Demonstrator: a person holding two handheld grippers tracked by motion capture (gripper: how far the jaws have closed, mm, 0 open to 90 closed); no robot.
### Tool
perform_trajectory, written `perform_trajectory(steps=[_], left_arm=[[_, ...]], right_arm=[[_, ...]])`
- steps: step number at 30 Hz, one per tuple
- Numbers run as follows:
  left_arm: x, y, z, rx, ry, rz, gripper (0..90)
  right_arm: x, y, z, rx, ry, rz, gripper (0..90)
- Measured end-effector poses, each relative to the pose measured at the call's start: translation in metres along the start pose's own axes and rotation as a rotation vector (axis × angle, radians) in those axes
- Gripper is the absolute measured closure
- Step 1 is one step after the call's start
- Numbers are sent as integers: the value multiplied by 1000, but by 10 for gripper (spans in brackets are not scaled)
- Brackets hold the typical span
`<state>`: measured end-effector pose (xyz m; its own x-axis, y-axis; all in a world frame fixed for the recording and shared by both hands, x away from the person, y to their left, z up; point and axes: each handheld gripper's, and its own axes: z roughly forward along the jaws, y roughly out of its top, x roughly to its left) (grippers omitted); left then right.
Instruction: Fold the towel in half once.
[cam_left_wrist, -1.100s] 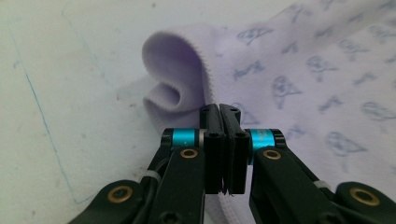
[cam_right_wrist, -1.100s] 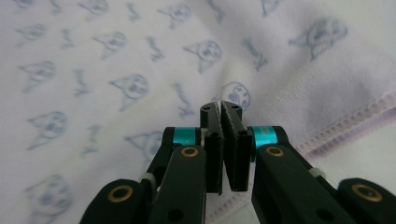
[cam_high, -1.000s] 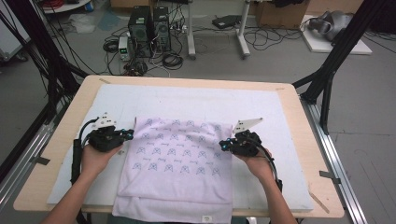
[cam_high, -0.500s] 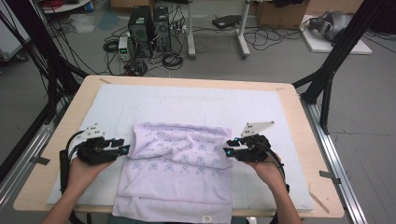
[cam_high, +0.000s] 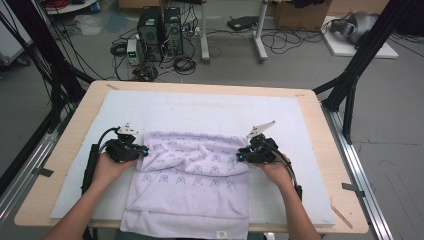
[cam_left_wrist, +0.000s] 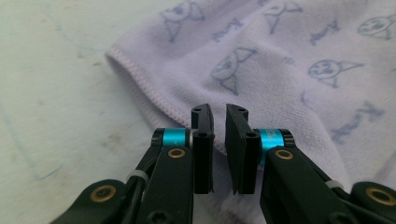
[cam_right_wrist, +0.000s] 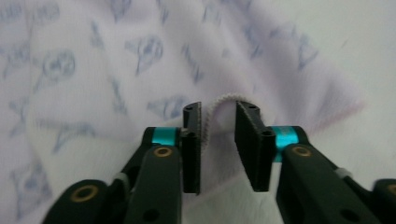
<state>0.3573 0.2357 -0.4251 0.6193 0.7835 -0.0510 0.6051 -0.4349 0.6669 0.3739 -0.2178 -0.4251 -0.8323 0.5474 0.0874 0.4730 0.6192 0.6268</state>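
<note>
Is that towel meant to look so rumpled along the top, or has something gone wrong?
The towel is bunched into wrinkles along its far edge between the left gripper and the right gripper, while its near part lies flat and hangs over the table edge. Both grippers' jaws have just been closing at its corners. Nothing looks damaged.

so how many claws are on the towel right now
2. The left claw is at the towel's far left corner, the right claw at its far right corner. Both have just been closing with the hem between their jaws.
</note>
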Motion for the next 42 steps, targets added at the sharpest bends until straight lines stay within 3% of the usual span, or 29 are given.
perform_trajectory(steps=[3, 4, 6, 9, 12, 14, 15, 18, 21, 25, 27, 28, 29, 30, 32, 35, 37, 39, 40, 41, 42], left_arm=[[9, -4, -8, -28, 14, -19, 781], [10, -4, -11, -53, 9, -26, 761], [12, -1, -18, -117, -2, -48, 746], [8, 8, -24, -165, -33, -37, 711], [2, 15, -21, -203, -77, -1, 675], [-1, 17, -14, -193, -88, 13, 665], [-1, 17, -7, -165, -101, 21, 660], [-1, 14, 6, -73, -90, 44, 664], [1, 7, 12, -12, -47, 66, 666], [2, 1, 12, -26, -41, 77, 662], [-1, 2, 14, -22, -28, 103, 752], [-3, 3, 14, -23, -15, 113, 802], [-5, 4, 14, -22, -4, 124, 868], [-6, 5, 13, -25, 11, 131, 877], [-3, 9, 8, -77, 55, 112, 883], [14, 29, -2, -179, 90, 27, 886], [24, 51, -7, -264, 134, -13, 886], [36, 82, -9, -365, 215, -51, 881], [39, 88, -10, -379, 243, -61, 858], [48, 103, -8, -384, 289, -120, 709], [52, 107, -7, -369, 270, -149, 654]], right_arm=[[4, -5, -10, 61, 28, -21, 762], [5, -5, -15, 48, 27, -21, 744], [5, -4, -25, -28, 27, -10, 736], [4, 9, -36, -112, 0, -25, 713], [5, 23, -30, -130, -10, -49, 698], [3, 25, -20, -114, -18, -61, 689], [1, 26, -15, -101, -20, -60, 687], [-3, 21, -2, -68, -30, -40, 694], [-7, 10, 3, -40, -33, -21, 696], [-9, -3, 3, -39, -20, 2, 703], [-6, -1, 4, -27, -30, -27, 760], [-5, 0, 5, -16, -25, -38, 828], [-4, 2, 7, 0, -6, -44, 847], [-3, 3, 8, 9, 4, -44, 854], [-5, 8, 4, 8, 15, -46, 861], [-18, 26, -14, -32, -32, -51, 864], [-34, 49, -30, -75, -100, -43, 864], [-51, 70, -42, -145, -192, -29, 858], [-61, 79, -46, -164, -216, -3, 840], [-65, 83, -47, -165, -241, 5, 741], [-73, 90, -45, -154, -332, 18, 680]])
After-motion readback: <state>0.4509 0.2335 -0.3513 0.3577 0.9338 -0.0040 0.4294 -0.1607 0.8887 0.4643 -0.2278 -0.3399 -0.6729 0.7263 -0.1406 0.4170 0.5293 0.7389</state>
